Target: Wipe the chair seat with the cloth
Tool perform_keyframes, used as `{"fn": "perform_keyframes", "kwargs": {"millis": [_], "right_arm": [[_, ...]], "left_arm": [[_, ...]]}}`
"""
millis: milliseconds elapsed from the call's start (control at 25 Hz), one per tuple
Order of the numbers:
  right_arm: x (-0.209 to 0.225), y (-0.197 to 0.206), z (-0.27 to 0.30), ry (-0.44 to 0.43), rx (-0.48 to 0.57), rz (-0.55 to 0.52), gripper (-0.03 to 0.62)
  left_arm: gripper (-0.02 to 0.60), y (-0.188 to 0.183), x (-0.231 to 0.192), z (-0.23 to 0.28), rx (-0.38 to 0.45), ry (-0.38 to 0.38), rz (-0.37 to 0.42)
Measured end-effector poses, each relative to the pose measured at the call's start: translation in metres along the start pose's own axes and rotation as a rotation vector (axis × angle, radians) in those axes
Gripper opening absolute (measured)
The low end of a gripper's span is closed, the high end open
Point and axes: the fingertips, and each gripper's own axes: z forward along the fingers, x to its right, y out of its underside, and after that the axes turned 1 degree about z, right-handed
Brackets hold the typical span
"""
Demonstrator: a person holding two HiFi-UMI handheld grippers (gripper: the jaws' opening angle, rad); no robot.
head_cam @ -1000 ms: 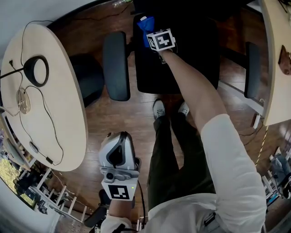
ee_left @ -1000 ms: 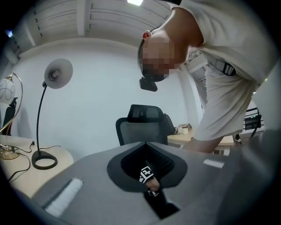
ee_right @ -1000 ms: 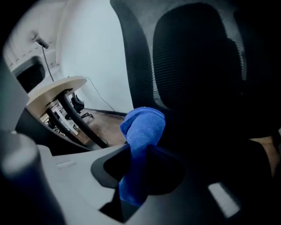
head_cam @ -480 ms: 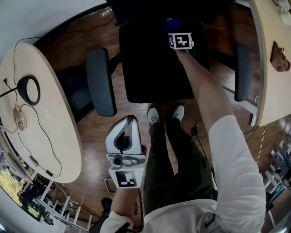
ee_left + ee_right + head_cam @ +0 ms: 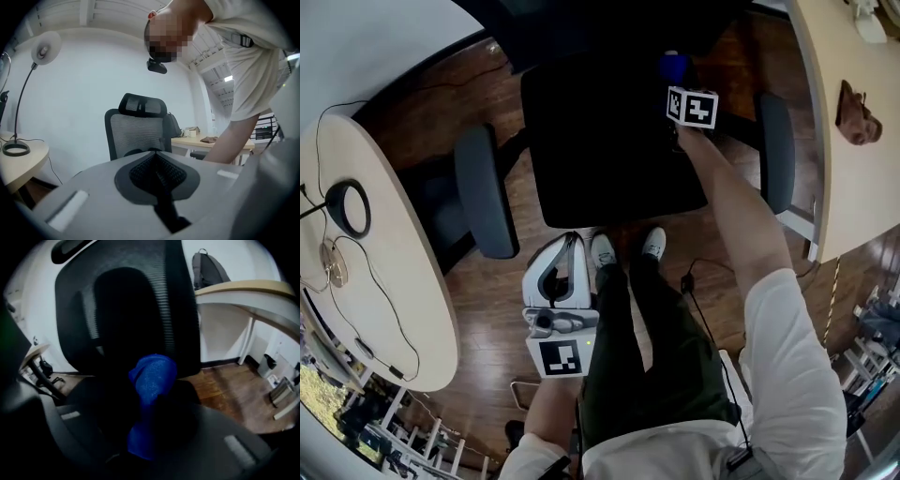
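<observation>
Blue cloth (image 5: pixel 152 378), half hidden, clenched in right claw (image 5: pixel 151 404); left claw (image 5: pixel 158 176) closed, empty.

The cloth (image 5: pixel 673 66) is bright blue, finely speckled in the right gripper view. The chair seat (image 5: pixel 609 141) is plain black; its backrest (image 5: pixel 126 305) is black mesh with fine horizontal ribs, and the armrests (image 5: pixel 483 192) are dark grey. The left claw (image 5: pixel 569 248) has a white and light grey shell with a black hollow, and its cube (image 5: pixel 558 357) bears a black-and-white square marker; the right claw (image 5: pixel 678 82) carries the same pattern on its cube (image 5: pixel 692 106). The floor (image 5: pixel 502 300) is reddish-brown wood planks. The bench (image 5: pixel 422 281) is pale cream, with a black lamp base (image 5: pixel 347 208). Trousers (image 5: pixel 647 366) are dark olive, the shirt (image 5: pixel 797 375) white, the shoes (image 5: pixel 602 249) white. The wall (image 5: pixel 70 93) is white.
</observation>
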Motion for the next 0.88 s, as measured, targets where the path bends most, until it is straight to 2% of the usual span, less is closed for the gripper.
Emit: {"fn": "perform_keyframes", "kwargs": {"millis": [120,200,280,360,480,680,760,880], "right_arm": [[-0.137,0.025,-0.017,-0.235,-0.005,-0.069,0.104],[-0.210,0.065,-0.004,-0.329,-0.044,-0.131,0.104],[-0.259,0.096,0.017,-0.377,-0.092,-0.167,0.106],[-0.281,0.113,0.032,-0.376,-0.119,-0.183,0.106],[-0.286,0.131,0.046,-0.371,-0.137,-0.205,0.106],[-0.250,0.113,0.043,-0.349,-0.099,-0.221,0.107],[-0.206,0.102,0.039,-0.295,-0.088,-0.204,0.106],[-0.108,0.086,0.025,-0.153,-0.093,-0.151,0.106]], "left_arm": [[0.048,-0.001,-0.005,-0.006,0.005,-0.019,-0.001],[0.048,0.004,-0.011,-0.007,0.003,-0.038,0.005],[0.048,0.009,-0.022,-0.003,0.005,-0.057,0.018],[0.048,0.016,-0.033,-0.004,0.005,-0.082,0.023],[0.048,0.039,-0.040,-0.009,-0.007,-0.120,0.042],[0.048,0.058,-0.036,-0.004,-0.045,-0.116,0.038],[0.048,0.071,-0.029,-0.010,-0.144,-0.100,0.008],[0.048,0.111,-0.015,-0.034,-0.421,-0.068,-0.076]]}}
